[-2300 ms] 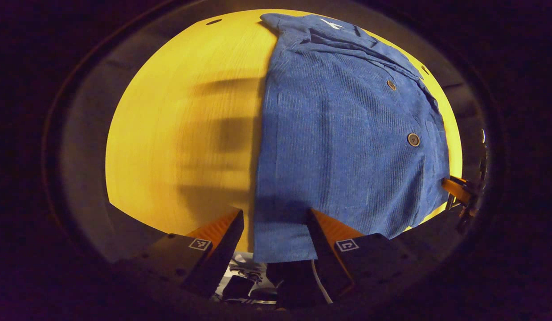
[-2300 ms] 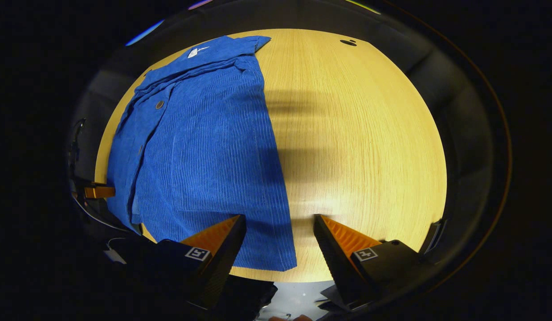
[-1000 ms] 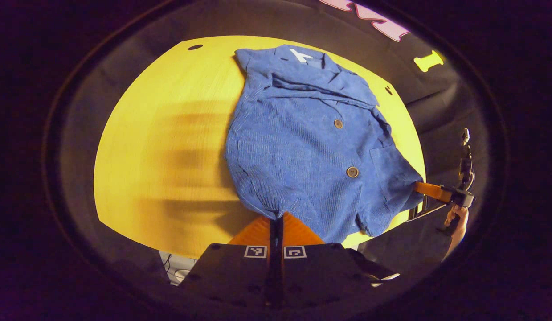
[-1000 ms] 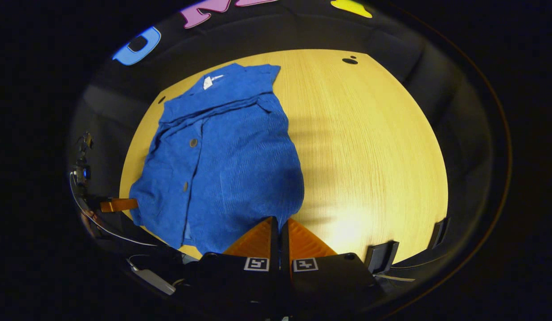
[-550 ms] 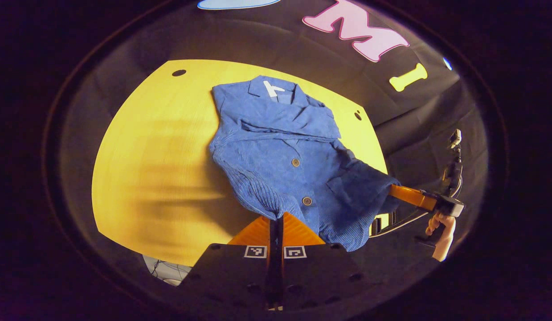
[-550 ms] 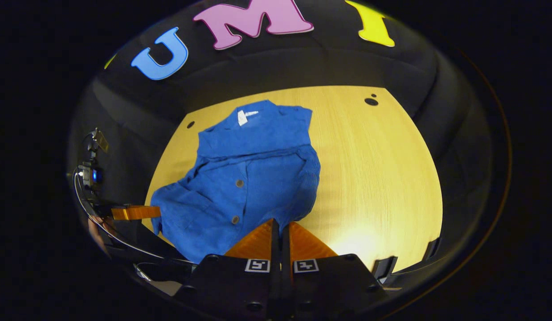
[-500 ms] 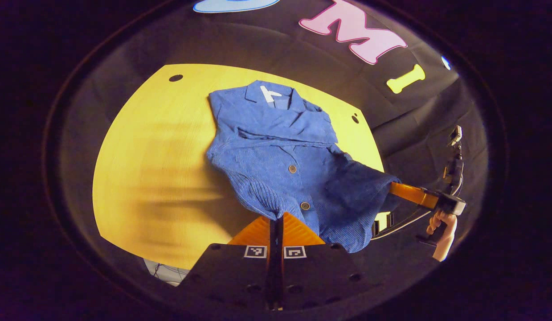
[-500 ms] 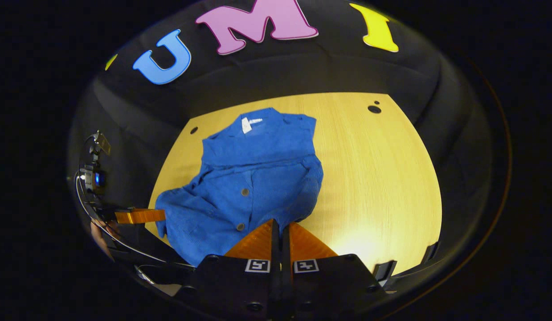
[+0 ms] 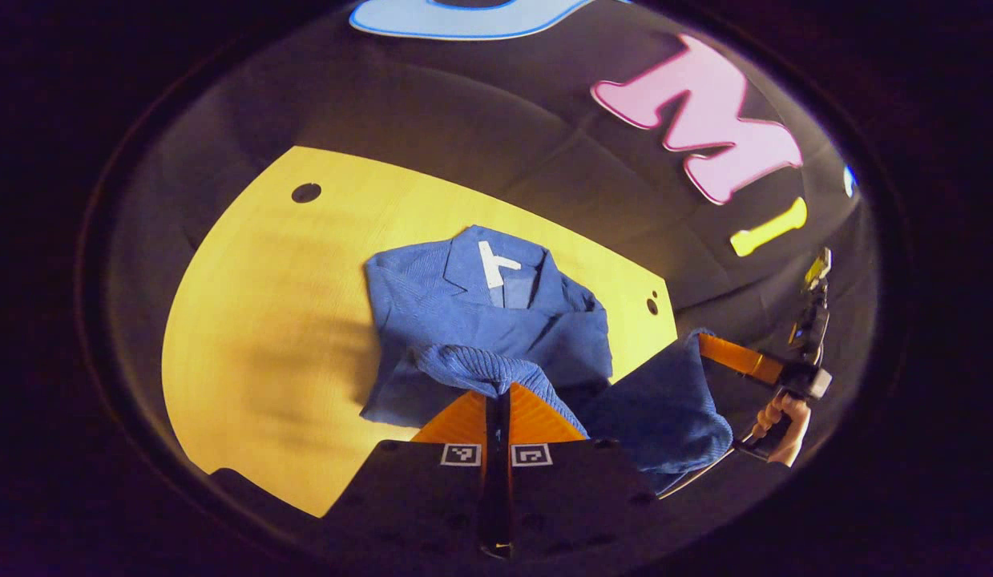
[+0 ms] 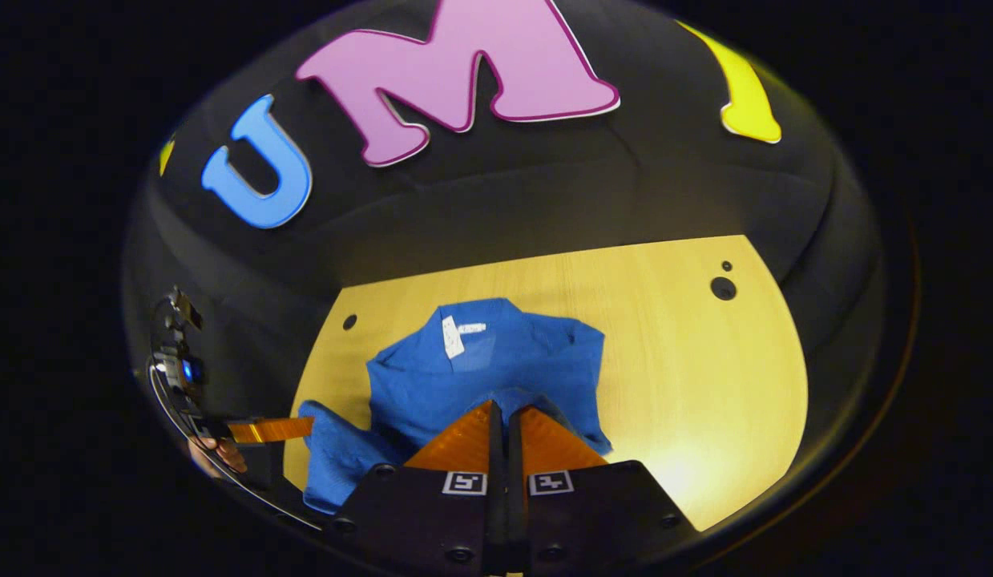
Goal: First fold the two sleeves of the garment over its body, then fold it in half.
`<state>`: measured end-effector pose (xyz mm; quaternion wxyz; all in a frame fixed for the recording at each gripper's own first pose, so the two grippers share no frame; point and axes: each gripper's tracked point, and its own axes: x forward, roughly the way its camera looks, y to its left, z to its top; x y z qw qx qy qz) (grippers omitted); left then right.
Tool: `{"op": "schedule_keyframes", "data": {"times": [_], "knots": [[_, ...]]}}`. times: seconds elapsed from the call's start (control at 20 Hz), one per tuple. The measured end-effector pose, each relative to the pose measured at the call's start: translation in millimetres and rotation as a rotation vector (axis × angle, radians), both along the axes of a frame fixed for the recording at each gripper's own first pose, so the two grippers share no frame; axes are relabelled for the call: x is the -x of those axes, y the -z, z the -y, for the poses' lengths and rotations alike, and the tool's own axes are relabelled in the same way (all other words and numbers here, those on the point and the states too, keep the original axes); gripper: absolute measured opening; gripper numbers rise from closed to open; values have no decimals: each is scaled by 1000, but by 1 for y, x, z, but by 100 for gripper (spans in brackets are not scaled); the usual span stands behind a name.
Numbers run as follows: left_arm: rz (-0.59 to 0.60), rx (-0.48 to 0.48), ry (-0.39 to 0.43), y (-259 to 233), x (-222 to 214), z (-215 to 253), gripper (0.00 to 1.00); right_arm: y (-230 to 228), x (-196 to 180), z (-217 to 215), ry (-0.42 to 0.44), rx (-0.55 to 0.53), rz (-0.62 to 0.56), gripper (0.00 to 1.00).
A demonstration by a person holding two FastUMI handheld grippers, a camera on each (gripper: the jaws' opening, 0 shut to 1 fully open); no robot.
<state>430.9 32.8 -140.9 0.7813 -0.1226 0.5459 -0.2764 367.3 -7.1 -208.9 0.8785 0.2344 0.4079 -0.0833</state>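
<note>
- The blue corduroy shirt hem is gripped by both the left gripper and right gripper (2 corners lifted).
- Misalignment at the collar is risked if 1 corner slips.

Bare bench lies open to the left of the blue garment in the left gripper view, and to its right in the right gripper view. Behind it the booth's wall closes off the far edge.

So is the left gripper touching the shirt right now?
Touching. In the left gripper view the left gripper is closed with the shirt hem bunched between its fingertips, lifted off the table.
</note>
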Motion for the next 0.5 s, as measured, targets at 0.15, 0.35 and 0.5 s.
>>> {"op": "schedule_keyframes", "data": {"times": [0.15, 0.35, 0.5], "knots": [[-54, -63, -102, 39, -84, -12, 0, 52, -51, 52, 36, 3, -74, 4], [-187, -166, -200, 104, -137, -22, 0, 122, -92, 83, 130, -129, -148, 4], [-173, -147, -241, 128, -139, -6, 12, 153, -104, 88, 158, -180, -169, 11]]}}
